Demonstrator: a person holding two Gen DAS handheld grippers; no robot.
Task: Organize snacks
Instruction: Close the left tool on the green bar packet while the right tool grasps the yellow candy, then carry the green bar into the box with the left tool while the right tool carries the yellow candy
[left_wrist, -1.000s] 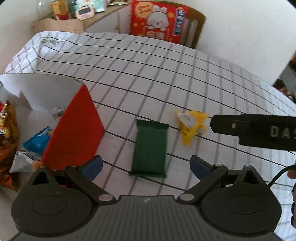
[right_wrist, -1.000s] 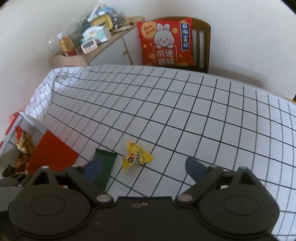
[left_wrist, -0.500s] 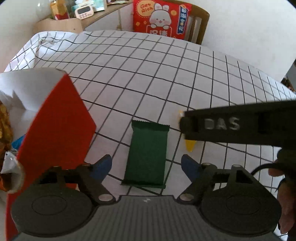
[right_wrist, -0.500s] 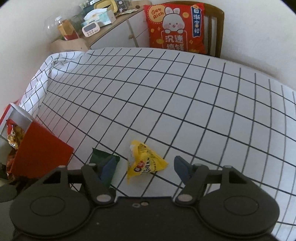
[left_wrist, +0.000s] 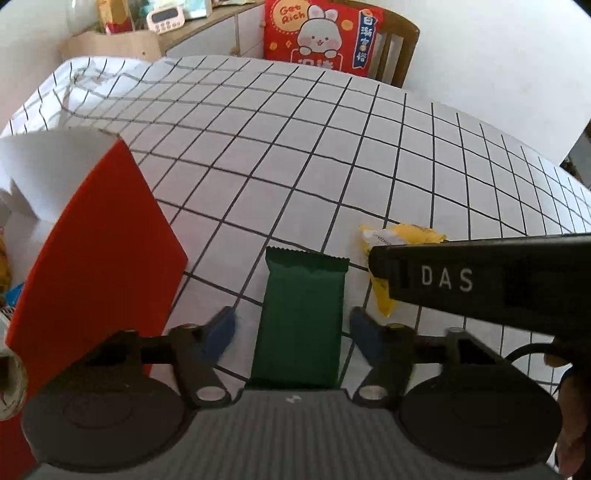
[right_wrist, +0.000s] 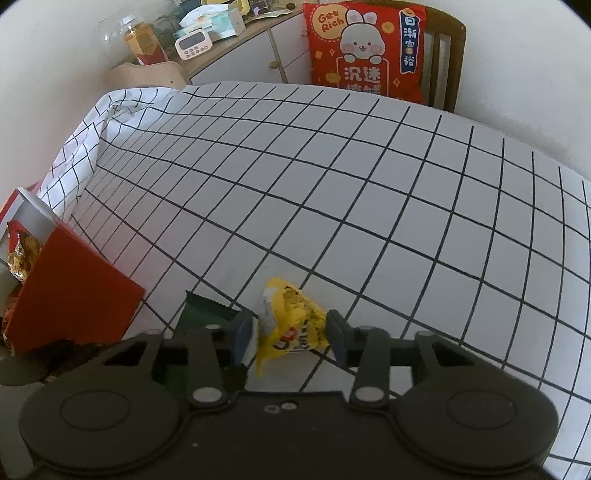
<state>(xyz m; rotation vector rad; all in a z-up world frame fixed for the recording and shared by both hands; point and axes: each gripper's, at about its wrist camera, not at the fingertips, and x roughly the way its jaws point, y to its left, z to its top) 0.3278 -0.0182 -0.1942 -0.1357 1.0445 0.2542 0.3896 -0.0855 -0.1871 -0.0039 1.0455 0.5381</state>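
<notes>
While you are holding both grippers low over the grid-patterned tablecloth (right_wrist: 369, 206), each one is straddling its own snack. Your left gripper (left_wrist: 291, 332) is pointing down at the dark green wrapped bar (left_wrist: 301, 317), which is lying flat on the cloth with its crimped far end toward the chair; the jaws have just been closing and are now standing about half open, a blue pad on either side of the bar with a gap of cloth showing on both sides, so nothing is gripped there. Your right gripper (right_wrist: 290, 334) is sitting over the crumpled yellow snack packet (right_wrist: 290, 325) — its jaws have just been closing too, and the two pads are lying right against the packet's left and right sides, though you cannot tell from this view whether they are actually pressing it. In the left wrist view that same gripper is reaching in from the right as a black bar lettered DAS, covering part of the yellow packet, which is lying just right of the green bar. To the left, near you, the red box (left_wrist: 96, 266) with a white inside is standing open — other snack bags (right_wrist: 20, 251) are showing inside it. Far beyond the table, a red rabbit cushion (right_wrist: 365, 48) is leaning on a wooden chair (right_wrist: 448, 55).
</notes>
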